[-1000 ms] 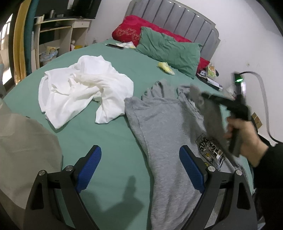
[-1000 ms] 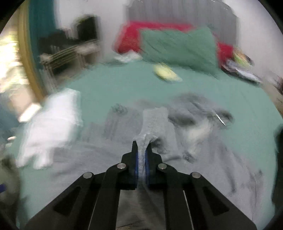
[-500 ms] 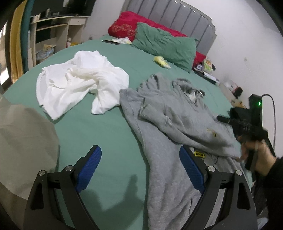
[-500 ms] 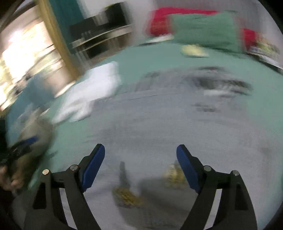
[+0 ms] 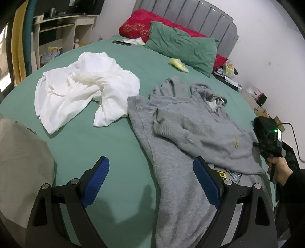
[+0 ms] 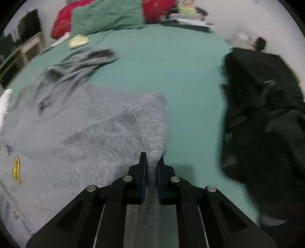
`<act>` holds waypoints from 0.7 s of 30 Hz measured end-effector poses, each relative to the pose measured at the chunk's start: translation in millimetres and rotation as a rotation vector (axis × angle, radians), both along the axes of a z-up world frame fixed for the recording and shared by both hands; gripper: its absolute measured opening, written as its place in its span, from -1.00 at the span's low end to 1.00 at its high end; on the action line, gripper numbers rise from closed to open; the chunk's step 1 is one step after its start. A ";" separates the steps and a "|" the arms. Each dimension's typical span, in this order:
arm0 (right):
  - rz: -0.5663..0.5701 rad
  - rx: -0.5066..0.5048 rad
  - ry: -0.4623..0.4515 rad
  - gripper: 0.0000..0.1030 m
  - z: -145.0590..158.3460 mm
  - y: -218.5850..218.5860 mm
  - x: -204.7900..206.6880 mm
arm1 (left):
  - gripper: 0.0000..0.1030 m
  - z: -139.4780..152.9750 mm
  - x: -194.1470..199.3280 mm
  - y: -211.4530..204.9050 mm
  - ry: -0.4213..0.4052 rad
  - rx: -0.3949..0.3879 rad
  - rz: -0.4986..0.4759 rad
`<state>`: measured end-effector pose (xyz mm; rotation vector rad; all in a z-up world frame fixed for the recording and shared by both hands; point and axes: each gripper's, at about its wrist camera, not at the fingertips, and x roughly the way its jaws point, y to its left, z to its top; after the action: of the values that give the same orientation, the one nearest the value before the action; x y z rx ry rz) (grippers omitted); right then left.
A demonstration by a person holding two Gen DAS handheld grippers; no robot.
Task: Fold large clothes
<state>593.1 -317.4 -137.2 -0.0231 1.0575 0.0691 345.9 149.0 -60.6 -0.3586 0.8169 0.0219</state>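
Fabric sits between your right gripper [image 6: 152, 167] pads again: half a second ago it was spread wide and empty, now it pinches the right-hand edge of the grey hoodie [image 5: 190, 126] lying flat on the green bed [image 5: 106, 145]. Your left gripper [image 5: 150, 181] hangs spread, empty, over the hoodie's left hem. Judging from this, the next fold is starting.

On the bed [image 5: 118, 145] a hoodie [image 5: 190, 133] lay spread, a crumpled shirt [image 5: 82, 91] just beside it to the left, pillows [image 5: 181, 45] behind both against the headboard [image 5: 190, 11], and a dark garment [image 6: 263, 118] lying apart to the hoodie's right.
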 end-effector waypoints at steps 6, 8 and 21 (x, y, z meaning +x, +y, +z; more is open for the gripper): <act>-0.011 -0.216 0.044 -0.21 18.6 32.4 16.1 | 0.78 2.8 -3.0 7.2 -0.006 0.007 0.011; -0.005 -0.223 -0.061 0.36 52.6 65.1 17.9 | 0.79 8.7 -8.4 17.2 -0.027 0.024 0.039; 0.343 0.204 -0.053 0.39 55.6 380.7 83.0 | 0.79 16.4 -18.2 102.1 -0.013 0.095 0.234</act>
<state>676.1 63.3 -81.6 -0.0213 0.9805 0.4836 327.7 251.0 -44.2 -0.3621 0.7544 0.2757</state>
